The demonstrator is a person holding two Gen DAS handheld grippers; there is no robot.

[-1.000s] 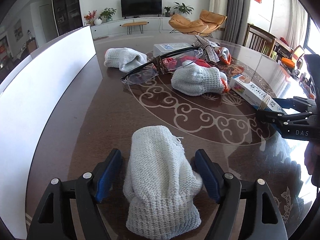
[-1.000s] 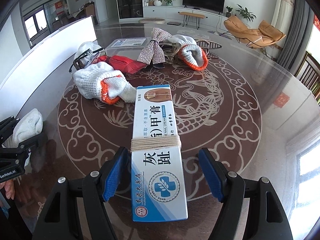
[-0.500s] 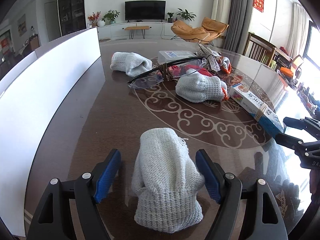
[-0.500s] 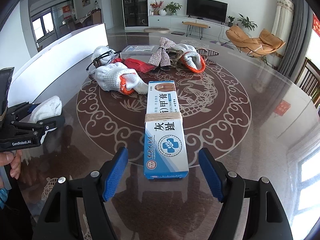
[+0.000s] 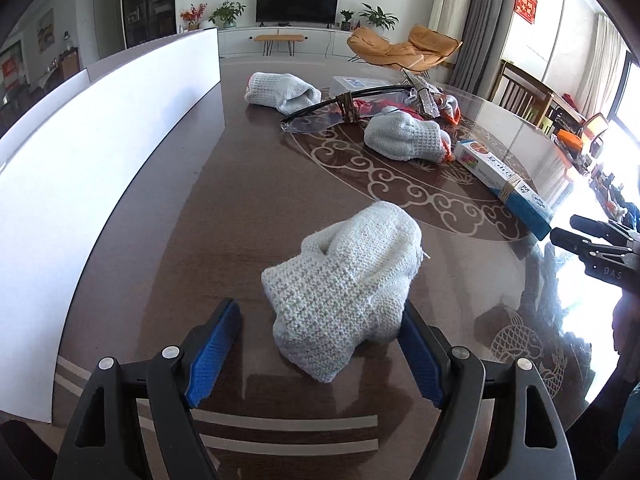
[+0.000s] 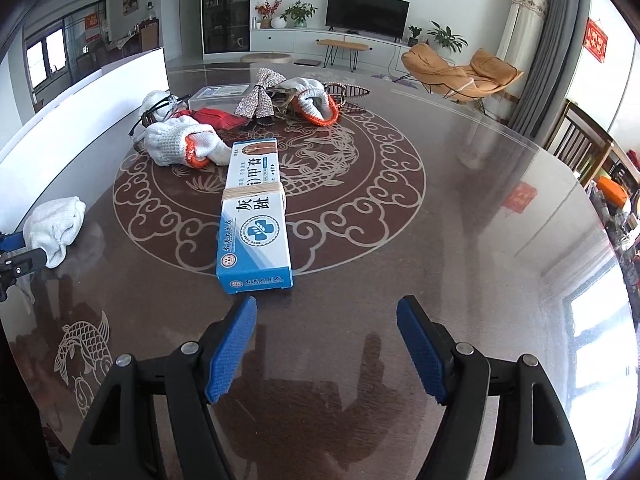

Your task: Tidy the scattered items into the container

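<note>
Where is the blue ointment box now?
In the right wrist view, the ointment box lies centre-table, just ahead of the open right gripper, beside the orange-cuffed glove.

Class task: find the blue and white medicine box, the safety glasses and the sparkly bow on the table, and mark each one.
Medicine box (image 6: 256,216), right wrist view, top face.
Safety glasses (image 5: 316,123), left wrist view, clear lens.
Sparkly bow (image 6: 260,94), right wrist view, centre knot.

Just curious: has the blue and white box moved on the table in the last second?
No. The box lies across the same scroll ring of the table; only the right gripper drew back.
</note>
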